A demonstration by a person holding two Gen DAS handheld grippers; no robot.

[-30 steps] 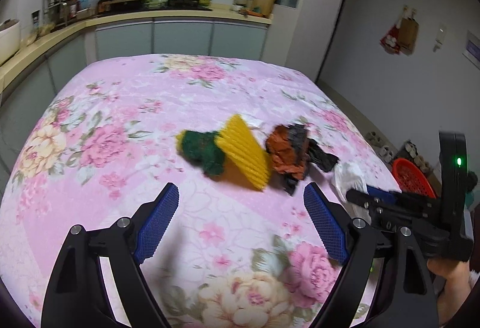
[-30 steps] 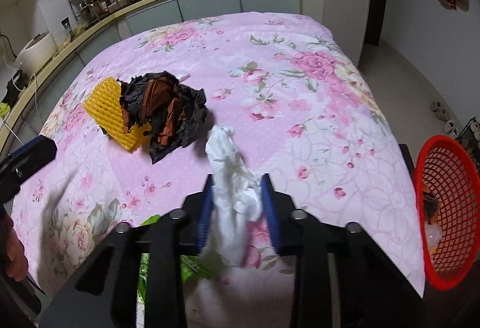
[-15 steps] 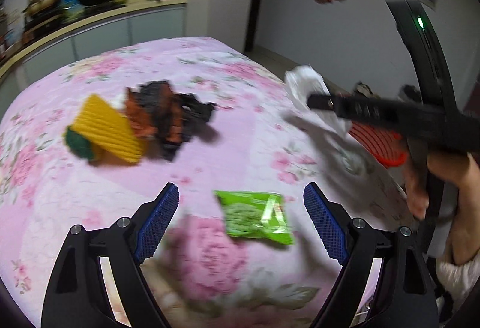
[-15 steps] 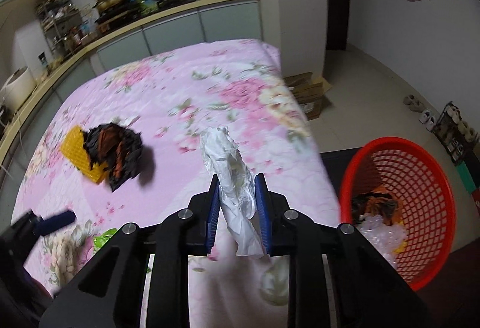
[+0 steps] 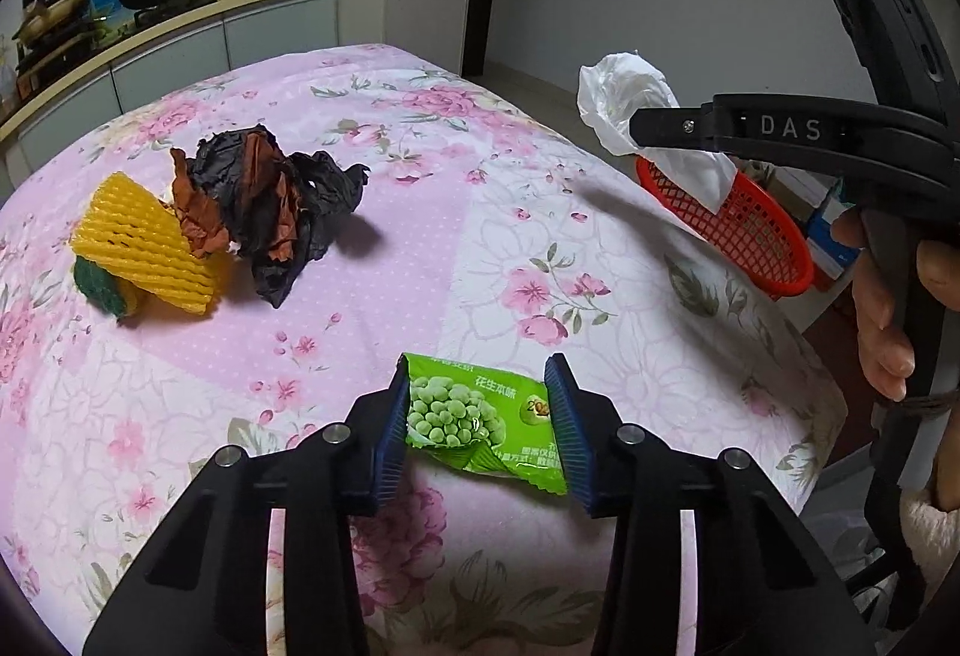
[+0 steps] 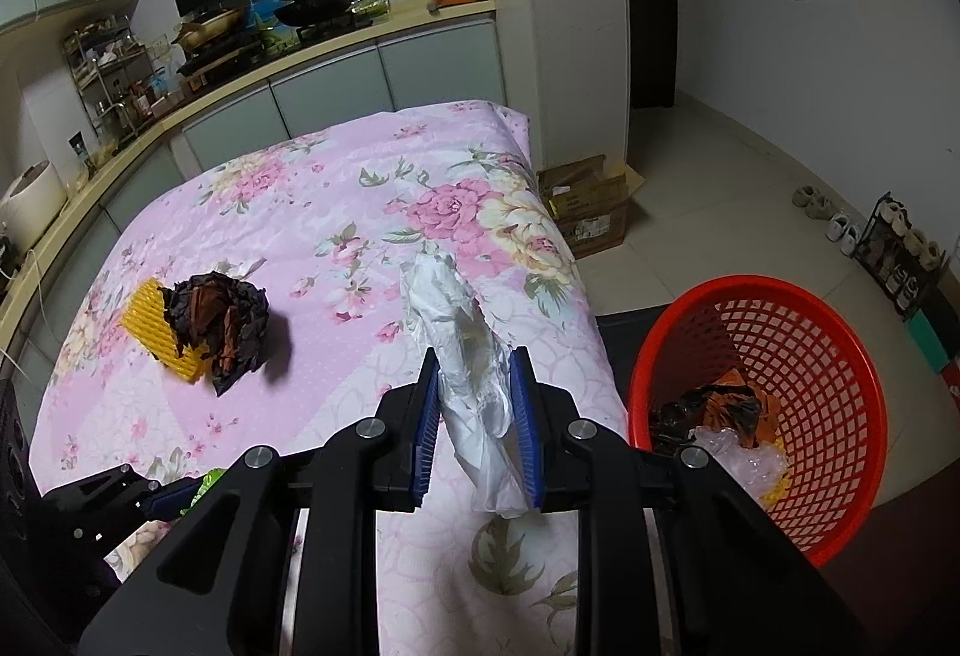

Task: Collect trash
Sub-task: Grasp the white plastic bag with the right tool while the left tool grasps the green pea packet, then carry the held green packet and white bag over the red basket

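Green packet (image 5: 480, 422) of peas lies near the table's (image 5: 420, 236) near edge, between the blue pads of the left gripper (image 5: 477, 419), whose jaws have just been closing; they now touch both its sides, though how firm the pinch is I can't say. To lift it well, I'd squeeze until the foil buckles slightly, then raise it straight up so it doesn't slide out. Over by the right edge, the right gripper (image 6: 474, 428) is clamped on a white wad (image 6: 462, 344), short of the red basket (image 6: 840, 332) on the floor; carry it above the rim before letting go. Black paper (image 5: 270, 200) and yellow foam (image 5: 144, 248) wait toward the left edge
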